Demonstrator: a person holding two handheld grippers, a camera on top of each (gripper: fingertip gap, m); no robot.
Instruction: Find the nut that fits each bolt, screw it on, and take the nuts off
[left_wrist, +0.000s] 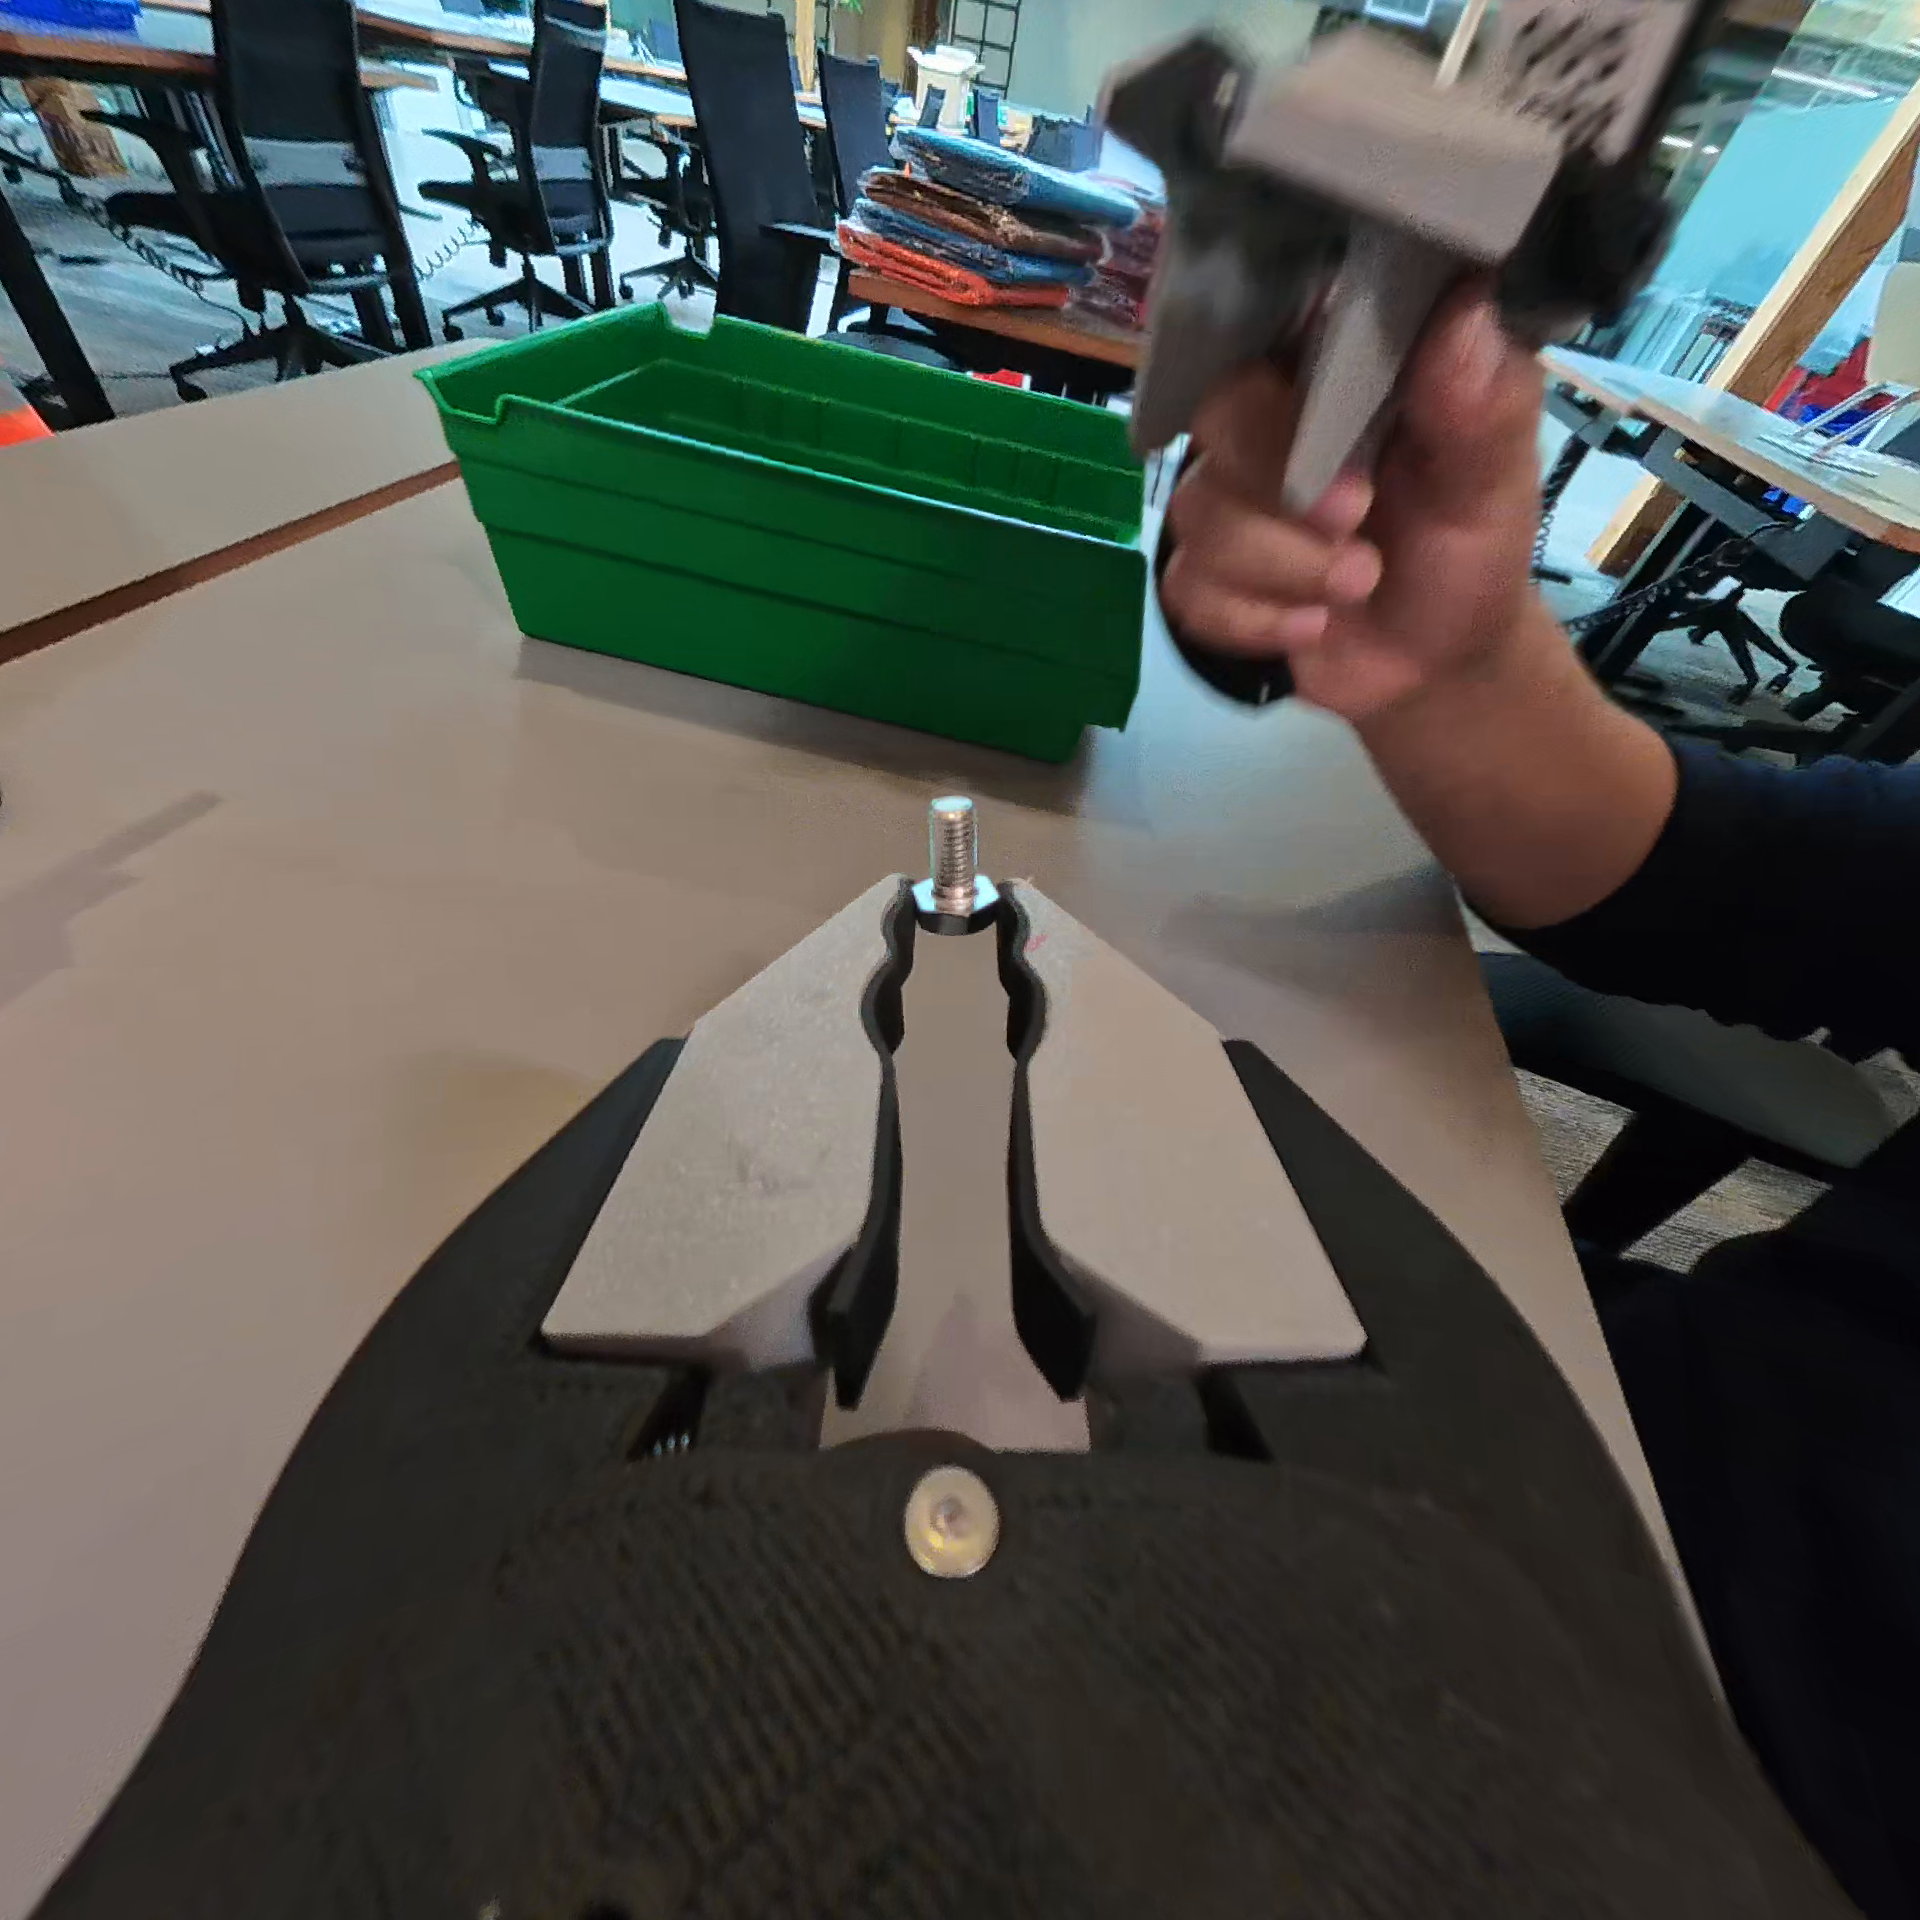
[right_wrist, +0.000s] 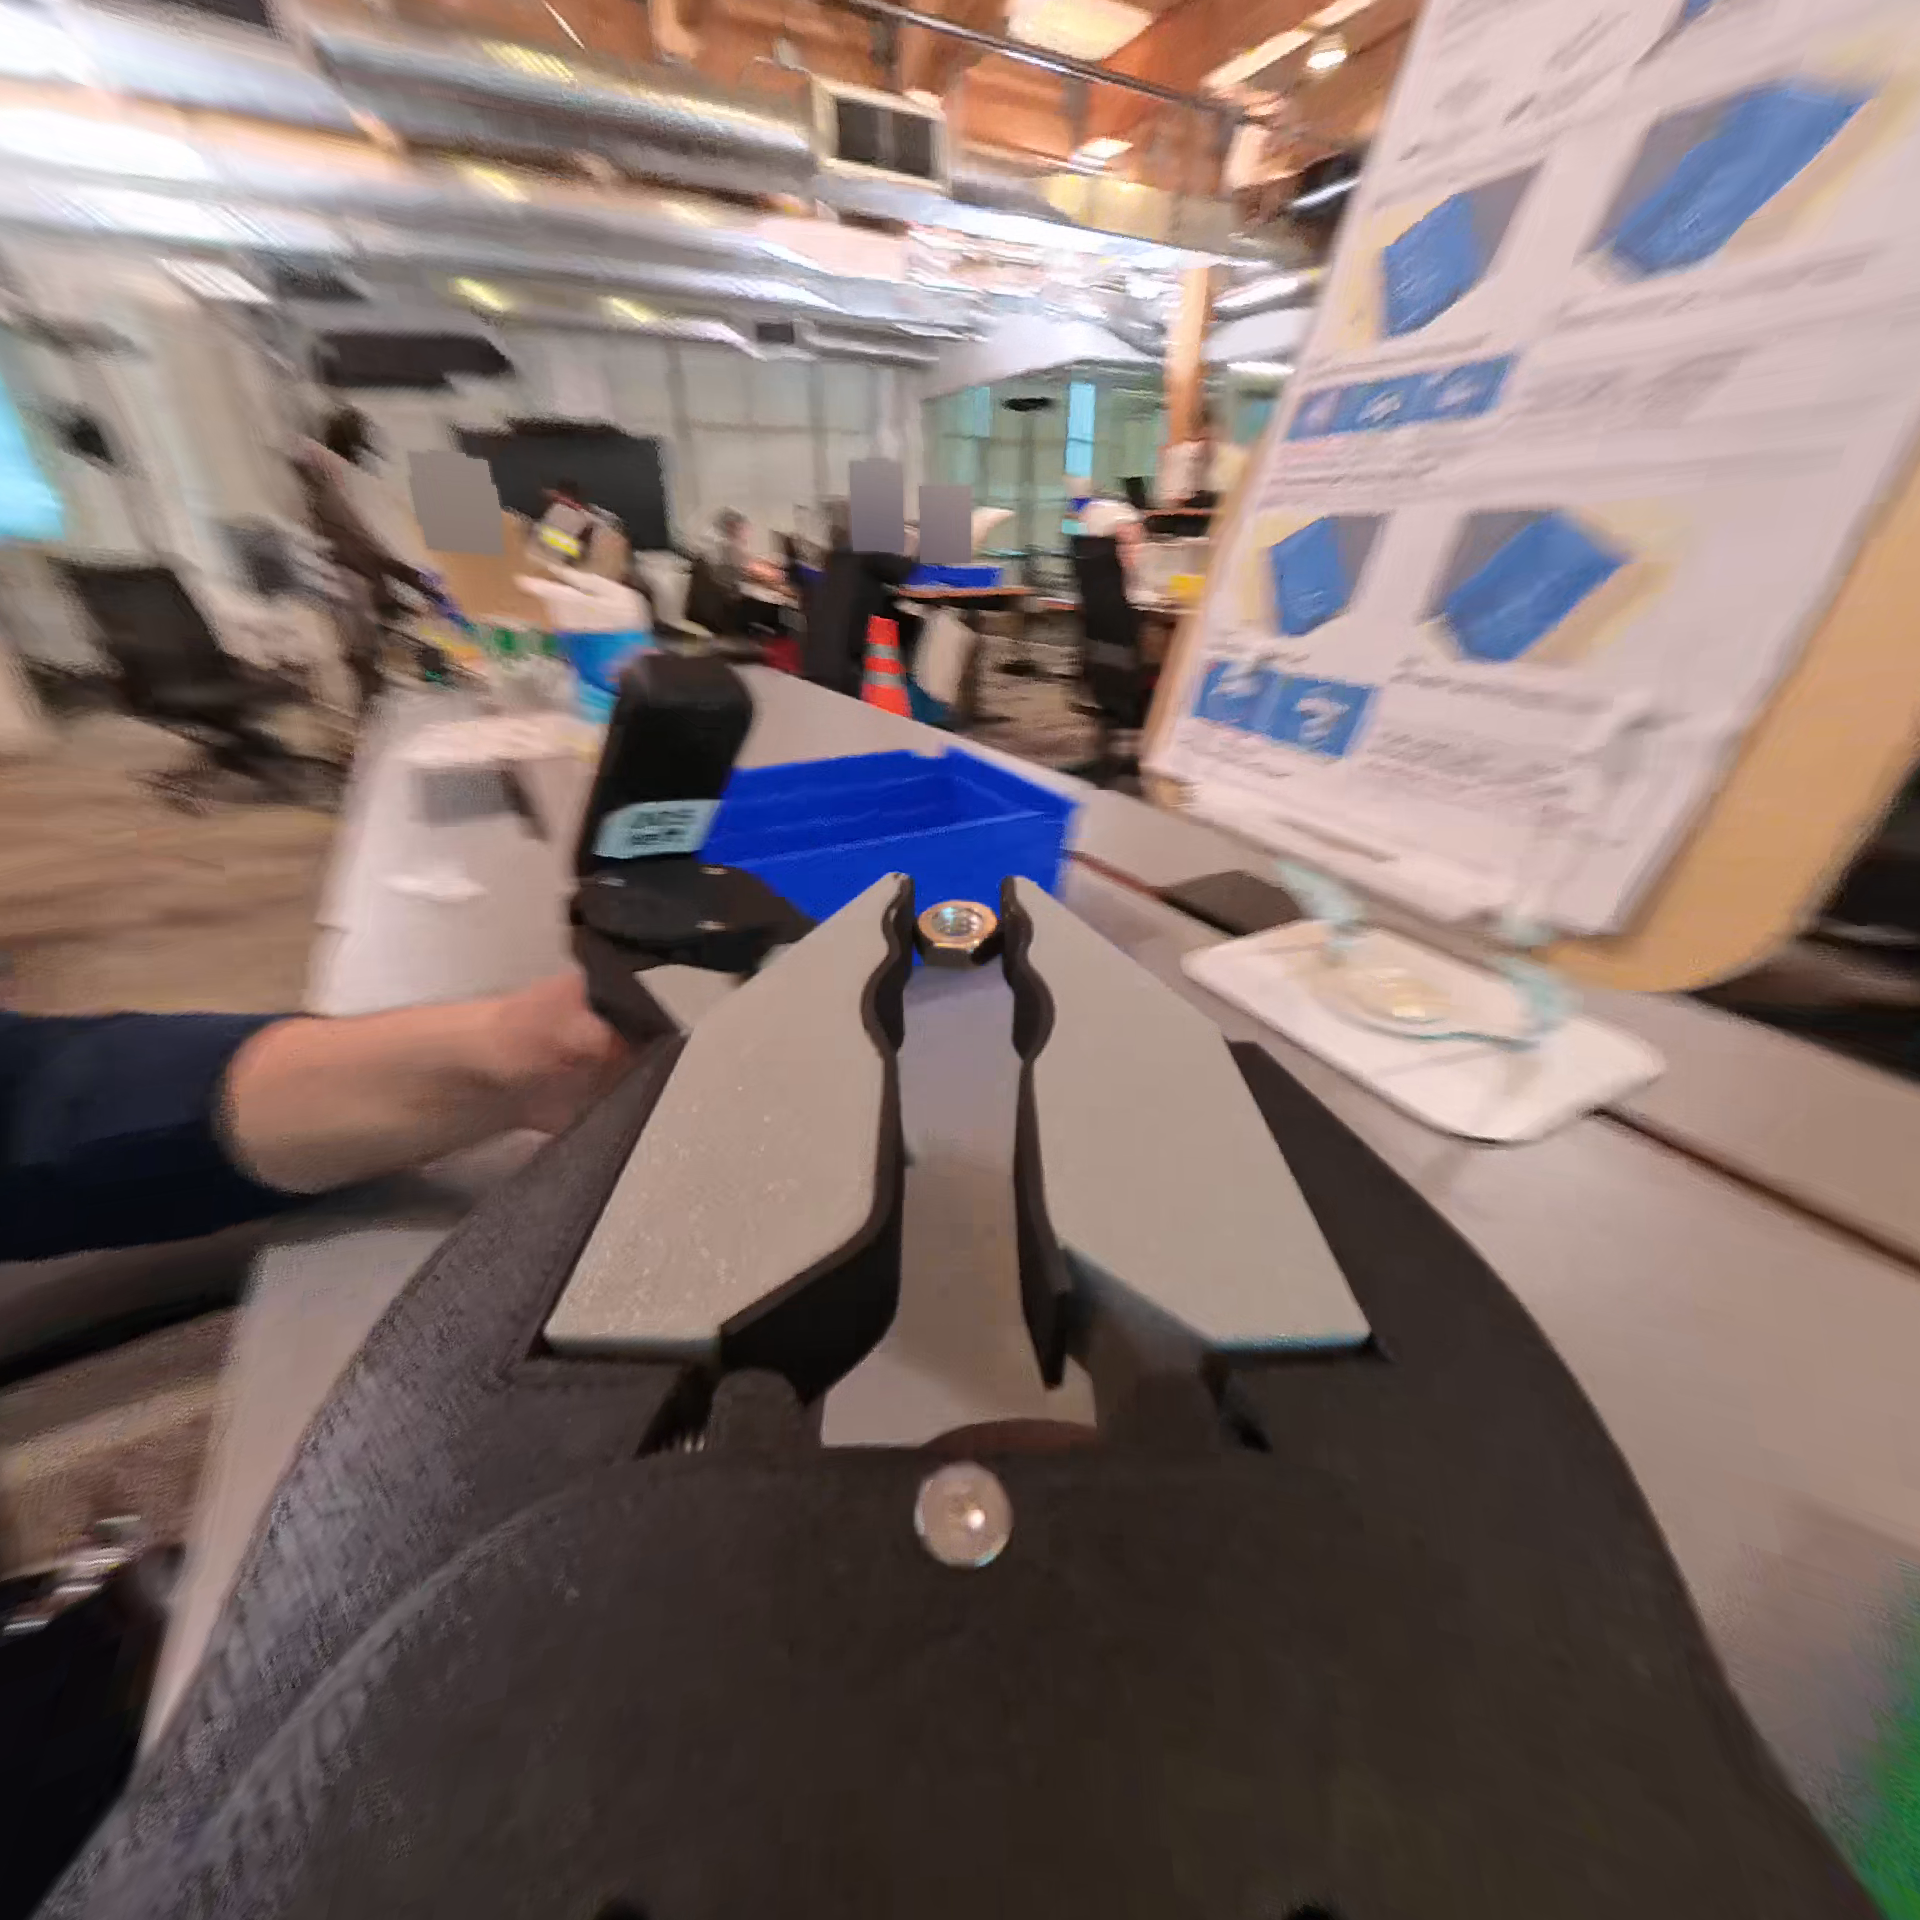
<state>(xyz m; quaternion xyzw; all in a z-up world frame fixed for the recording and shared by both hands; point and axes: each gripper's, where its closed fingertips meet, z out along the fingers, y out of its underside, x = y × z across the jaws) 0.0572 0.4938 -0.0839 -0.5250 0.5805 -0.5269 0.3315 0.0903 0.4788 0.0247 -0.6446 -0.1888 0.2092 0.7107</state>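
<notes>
On the left, the left gripper (left_wrist: 953, 902) pinches a bolt (left_wrist: 952, 847) by its hex head, the threaded shank standing upright above the fingertips, over the table (left_wrist: 312, 831). A green bin (left_wrist: 790, 540) sits beyond it, farther off. On the right, the right gripper (right_wrist: 956, 909) is closed on a nut (right_wrist: 954, 928), held by two opposite flats with the bore facing the camera; a blue bin (right_wrist: 894, 821) lies behind. Both parts look like small, stiff, smooth steel, light but apt to slip or twist. Gripping flats, never threads, seems best, with the bore lined up to avoid cross-threading.
</notes>
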